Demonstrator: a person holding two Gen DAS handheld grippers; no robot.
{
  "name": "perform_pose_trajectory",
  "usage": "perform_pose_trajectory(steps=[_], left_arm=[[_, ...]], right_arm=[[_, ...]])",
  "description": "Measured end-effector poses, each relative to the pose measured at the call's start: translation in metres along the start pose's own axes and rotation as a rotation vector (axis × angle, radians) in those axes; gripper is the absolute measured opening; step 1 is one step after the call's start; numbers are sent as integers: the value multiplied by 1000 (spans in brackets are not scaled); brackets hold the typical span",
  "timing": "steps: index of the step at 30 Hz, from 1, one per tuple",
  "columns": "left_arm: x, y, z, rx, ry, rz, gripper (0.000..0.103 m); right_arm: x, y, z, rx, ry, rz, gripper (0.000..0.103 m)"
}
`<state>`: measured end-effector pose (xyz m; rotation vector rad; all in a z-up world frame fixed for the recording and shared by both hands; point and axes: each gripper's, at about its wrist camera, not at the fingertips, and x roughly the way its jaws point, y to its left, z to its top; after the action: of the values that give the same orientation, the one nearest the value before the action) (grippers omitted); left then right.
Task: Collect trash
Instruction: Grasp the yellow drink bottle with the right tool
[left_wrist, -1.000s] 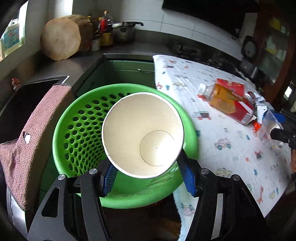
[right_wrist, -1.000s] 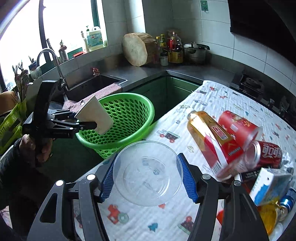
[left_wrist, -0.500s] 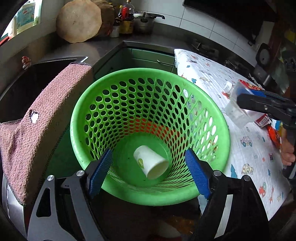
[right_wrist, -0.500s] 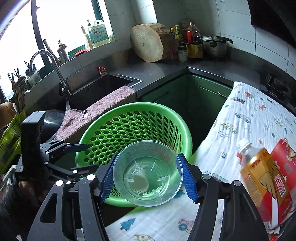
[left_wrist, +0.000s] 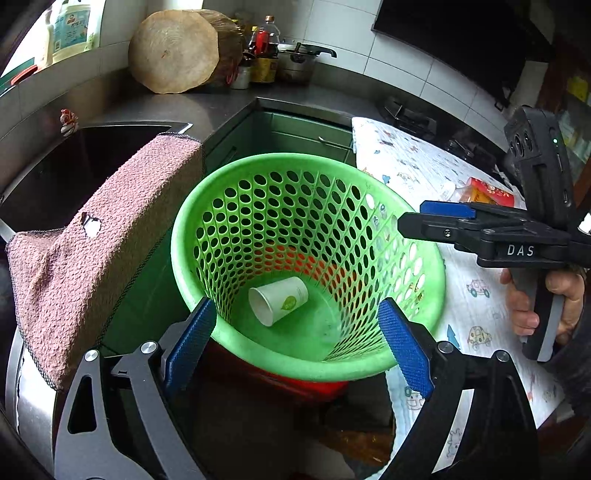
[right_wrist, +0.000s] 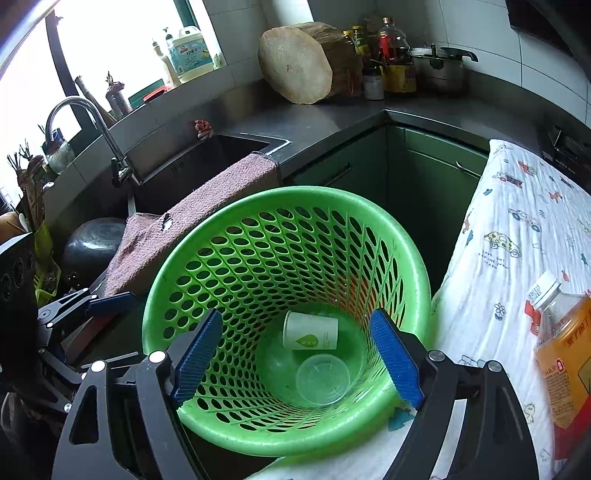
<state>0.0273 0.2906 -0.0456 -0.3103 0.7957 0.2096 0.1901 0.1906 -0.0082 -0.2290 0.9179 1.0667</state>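
Note:
A green perforated basket (left_wrist: 192, 236) (right_wrist: 417, 258) stands beside the table. A white paper cup (left_wrist: 279, 300) (right_wrist: 310, 330) lies on its side at the bottom. A clear plastic cup (right_wrist: 323, 379) lies next to it in the right wrist view. My left gripper (left_wrist: 297, 341) is open and empty above the basket's near rim. My right gripper (right_wrist: 297, 354) is open and empty over the basket; it also shows in the left wrist view (left_wrist: 436, 219) above the right rim.
A pink towel (left_wrist: 92, 251) (right_wrist: 192, 206) hangs over the sink edge left of the basket. The table with a printed cloth (right_wrist: 517, 229) (left_wrist: 406, 166) holds an orange drink bottle (right_wrist: 565, 350) and red packaging (left_wrist: 491, 190). A wooden block (right_wrist: 295, 70) stands on the counter.
The left gripper opened and dropped the paper cup into the basket. The right gripper moved over the basket and released the clear cup, which now lies at the bottom.

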Motion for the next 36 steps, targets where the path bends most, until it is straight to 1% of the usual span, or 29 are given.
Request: perform_pose_trajectory(steps=[5,12,16,20,24,30,34,36], left_arm=[[0,-5,-2,-4,7,-12,89],[1,-21,-4,13,15,-23,91],[1,-29,-1,22,10,-33,92],[1,-36,2,42,1,-36,93],[3,-40,4,49,2,-42,93],[10,-47,7,76,11,-48,93],[14,-52,12,100,10,-51,93],[15,-55,14,111,12,-55,93]], right_arm=[[-29,-11,-7,-19,-31,-40,83],[-72,-49,-20,-41,-47,-168,87],[-90,-74,-24,-69,-33,-250,89],[-97,-100,-25,-118,19,-313,90],[-91,-124,-28,-159,94,-340,90],[-73,-144,-29,-213,186,-332,90],[-57,-158,-29,-222,255,-319,90],[-53,-164,-30,-221,274,-312,90]])
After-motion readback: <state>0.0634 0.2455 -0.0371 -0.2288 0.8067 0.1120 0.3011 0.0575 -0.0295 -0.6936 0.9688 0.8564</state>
